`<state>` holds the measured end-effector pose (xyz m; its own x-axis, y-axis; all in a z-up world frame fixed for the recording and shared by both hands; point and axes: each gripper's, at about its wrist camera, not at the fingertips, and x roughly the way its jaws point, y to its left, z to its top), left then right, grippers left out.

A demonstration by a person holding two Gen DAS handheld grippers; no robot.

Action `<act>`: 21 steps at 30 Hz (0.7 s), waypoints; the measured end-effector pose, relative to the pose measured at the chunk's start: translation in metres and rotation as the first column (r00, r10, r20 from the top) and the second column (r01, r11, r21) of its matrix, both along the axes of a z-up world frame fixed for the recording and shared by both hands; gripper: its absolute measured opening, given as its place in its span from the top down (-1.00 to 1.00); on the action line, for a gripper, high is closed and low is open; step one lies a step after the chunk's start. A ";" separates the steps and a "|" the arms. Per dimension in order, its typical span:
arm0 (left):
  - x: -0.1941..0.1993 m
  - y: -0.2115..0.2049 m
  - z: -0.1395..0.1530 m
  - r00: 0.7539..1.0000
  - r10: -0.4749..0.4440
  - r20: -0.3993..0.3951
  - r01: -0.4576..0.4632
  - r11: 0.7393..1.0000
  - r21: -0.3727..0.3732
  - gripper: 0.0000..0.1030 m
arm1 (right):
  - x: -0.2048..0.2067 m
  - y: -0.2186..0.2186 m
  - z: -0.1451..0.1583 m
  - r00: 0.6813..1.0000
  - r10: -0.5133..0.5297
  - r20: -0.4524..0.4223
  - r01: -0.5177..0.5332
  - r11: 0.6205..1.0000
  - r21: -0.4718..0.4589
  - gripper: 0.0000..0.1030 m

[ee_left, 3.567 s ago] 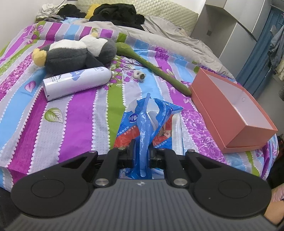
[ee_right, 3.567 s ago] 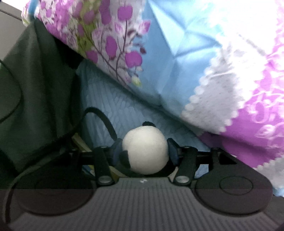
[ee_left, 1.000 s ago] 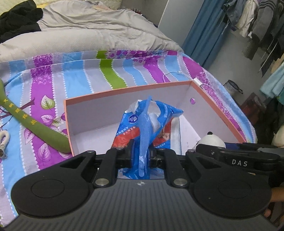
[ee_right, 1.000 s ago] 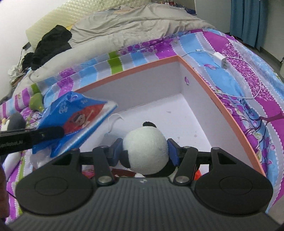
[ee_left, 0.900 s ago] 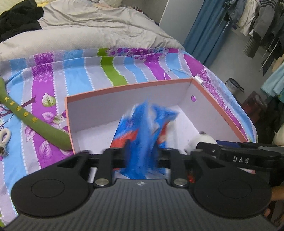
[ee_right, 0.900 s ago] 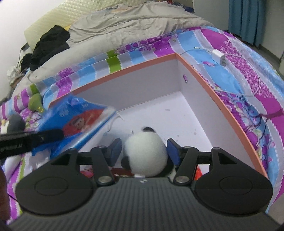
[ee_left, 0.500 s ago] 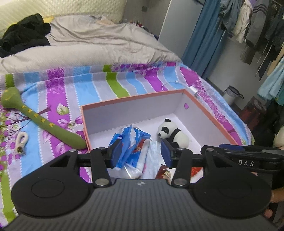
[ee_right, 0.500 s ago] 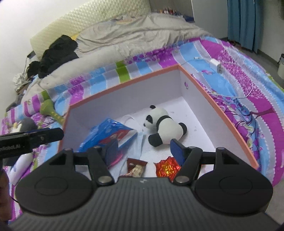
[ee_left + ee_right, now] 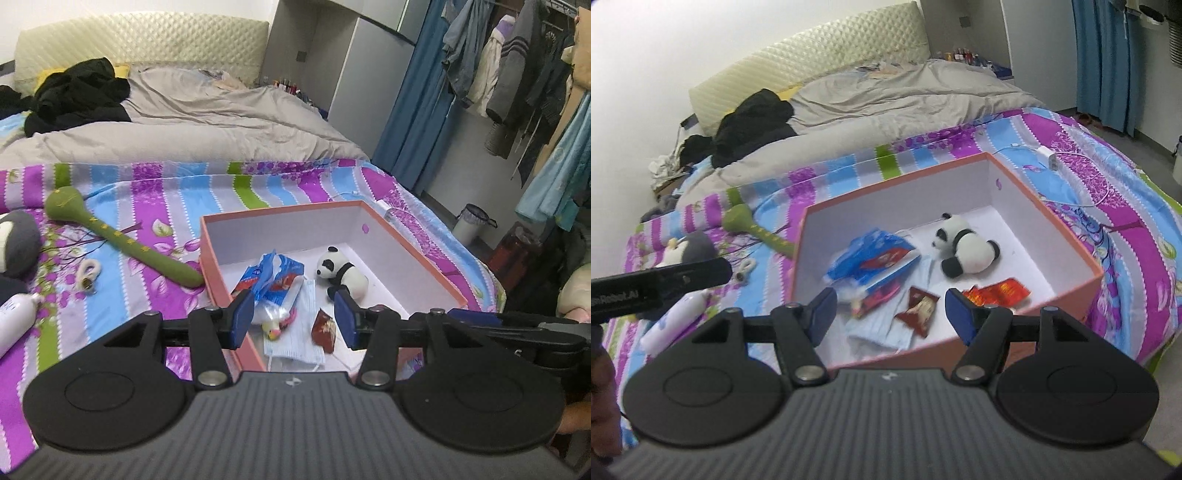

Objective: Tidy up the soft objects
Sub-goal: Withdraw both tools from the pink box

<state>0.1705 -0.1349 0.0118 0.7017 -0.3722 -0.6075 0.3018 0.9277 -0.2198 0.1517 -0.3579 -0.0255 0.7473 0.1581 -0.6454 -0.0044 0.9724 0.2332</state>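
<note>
Both claws, left (image 9: 294, 314) and right (image 9: 889, 314), gape empty; panda (image 9: 964, 248) lies crosswise in box (image 9: 1015, 325), head left

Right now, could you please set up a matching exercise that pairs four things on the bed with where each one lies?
Things:
1. panda toy
2. blue tissue pack
3. green plush stick
4. white charger

Places:
A. on the bedspread, left of the box
B. inside the box, toward its far right part
C. on the bedspread beyond the box's far right corner
D. inside the box, on its left side

Pairs: 1-B, 2-D, 3-A, 4-C
</note>
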 end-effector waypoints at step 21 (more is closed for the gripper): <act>-0.119 0.092 0.002 0.993 0.114 0.034 -0.113 0.993 -0.027 -0.05 | -0.095 0.093 0.002 0.990 0.134 0.054 -0.135 0.991 0.005 -0.31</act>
